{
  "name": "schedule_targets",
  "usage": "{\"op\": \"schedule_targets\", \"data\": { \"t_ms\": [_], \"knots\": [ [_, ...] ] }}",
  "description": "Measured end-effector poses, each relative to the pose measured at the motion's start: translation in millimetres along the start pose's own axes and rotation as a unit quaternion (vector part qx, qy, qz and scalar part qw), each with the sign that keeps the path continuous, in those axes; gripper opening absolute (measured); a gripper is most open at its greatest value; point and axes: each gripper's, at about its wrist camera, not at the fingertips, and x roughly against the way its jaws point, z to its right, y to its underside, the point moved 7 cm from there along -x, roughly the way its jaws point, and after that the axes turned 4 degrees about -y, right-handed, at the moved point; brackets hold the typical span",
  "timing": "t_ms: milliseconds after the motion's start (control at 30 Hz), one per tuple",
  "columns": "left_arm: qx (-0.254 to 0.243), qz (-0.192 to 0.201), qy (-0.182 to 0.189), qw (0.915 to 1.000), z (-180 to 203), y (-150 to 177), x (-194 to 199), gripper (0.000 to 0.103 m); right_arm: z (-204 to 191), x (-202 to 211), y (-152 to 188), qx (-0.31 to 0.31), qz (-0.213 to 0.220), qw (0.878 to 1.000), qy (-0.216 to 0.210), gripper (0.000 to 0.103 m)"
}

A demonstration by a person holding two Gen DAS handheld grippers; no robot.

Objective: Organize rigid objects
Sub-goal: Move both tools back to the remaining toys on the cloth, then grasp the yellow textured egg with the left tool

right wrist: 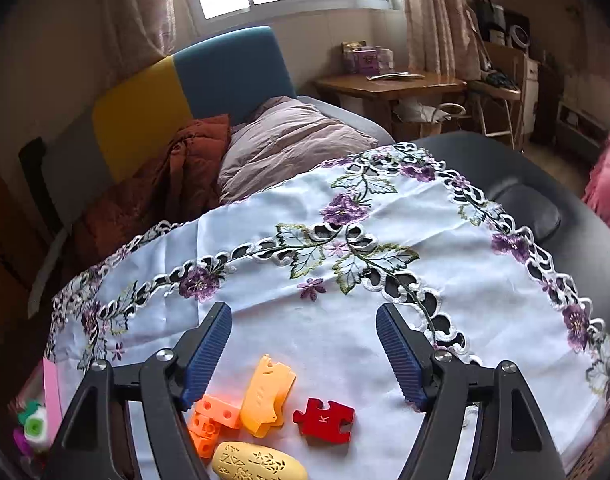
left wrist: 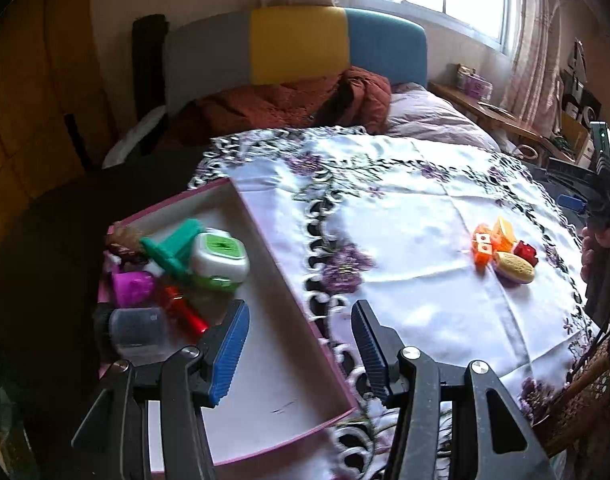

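Lying on the near tablecloth point(right wrist: 345, 344) beneath the spread, empty right gripper point(right wrist: 303, 354), the red puzzle piece point(right wrist: 324, 420) (flat, stiff, likely light) is probably best pinched across its straighter edges.

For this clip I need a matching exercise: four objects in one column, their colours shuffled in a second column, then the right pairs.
Objects
1. jigsaw piece marked K
2. oval patterned piece nearest the camera
3. holed block by the right gripper's left finger
4. cup-shaped toy in the pink-rimmed box

Colours
A. purple
B. orange
C. red
D. yellow

Pairs: 1-C, 2-D, 3-B, 4-A
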Motion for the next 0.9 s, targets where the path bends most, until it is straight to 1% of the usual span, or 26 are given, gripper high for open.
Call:
{"op": "schedule_targets", "data": {
  "t_ms": [133, 267, 300, 400, 500, 533, 567, 667, 700, 733, 800, 867, 900],
  "knots": [
    [-0.021, -0.013, 0.024, 0.9994, 25, -3, -9, 0.054, 12, 3, -5, -0.032, 0.009, 0.999, 0.0, 0.076],
    [-0.049, -0.019, 0.063, 0.9966, 58, -9, -16, 0.054, 26, 7, -7, -0.069, 0.017, 0.997, -0.003, 0.076],
    [-0.057, -0.025, 0.079, 0.9949, 70, -10, -20, 0.054, 29, 7, -7, -0.076, 0.017, 0.997, -0.004, 0.076],
    [-0.077, -0.041, 0.113, 0.9897, 98, -11, -31, 0.054, 35, 7, -7, -0.098, 0.016, 0.995, -0.01, 0.076],
    [-0.09, -0.052, 0.139, 0.9848, 123, -12, -39, 0.054, 40, 7, -6, -0.113, 0.014, 0.993, -0.014, 0.078],
    [-0.101, -0.054, 0.157, 0.9809, 137, -13, -40, 0.054, 42, 7, -6, -0.118, 0.012, 0.993, -0.017, 0.078],
    [-0.108, -0.054, 0.166, 0.9787, 145, -13, -41, 0.054, 43, 6, -6, -0.123, 0.011, 0.992, -0.019, 0.078],
    [-0.138, -0.056, 0.208, 0.9668, 178, -16, -42, 0.054, 46, 7, -6, -0.136, 0.013, 0.99, -0.025, 0.078],
    [-0.151, -0.057, 0.226, 0.9607, 193, -18, -43, 0.054, 47, 9, -6, -0.138, 0.016, 0.99, -0.026, 0.079],
    [-0.16, -0.057, 0.237, 0.9566, 203, -19, -44, 0.054, 48, 10, -7, -0.141, 0.019, 0.989, -0.027, 0.08],
    [-0.18, -0.055, 0.248, 0.9501, 223, -22, -49, 0.054, 51, 12, -9, -0.148, 0.025, 0.988, -0.03, 0.082],
    [-0.194, -0.06, 0.253, 0.9458, 237, -22, -56, 0.055, 53, 13, -9, -0.154, 0.027, 0.987, -0.034, 0.082],
    [-0.201, -0.068, 0.254, 0.9436, 246, -21, -63, 0.06, 53, 13, -10, -0.157, 0.027, 0.987, -0.036, 0.082]
  ]
}}
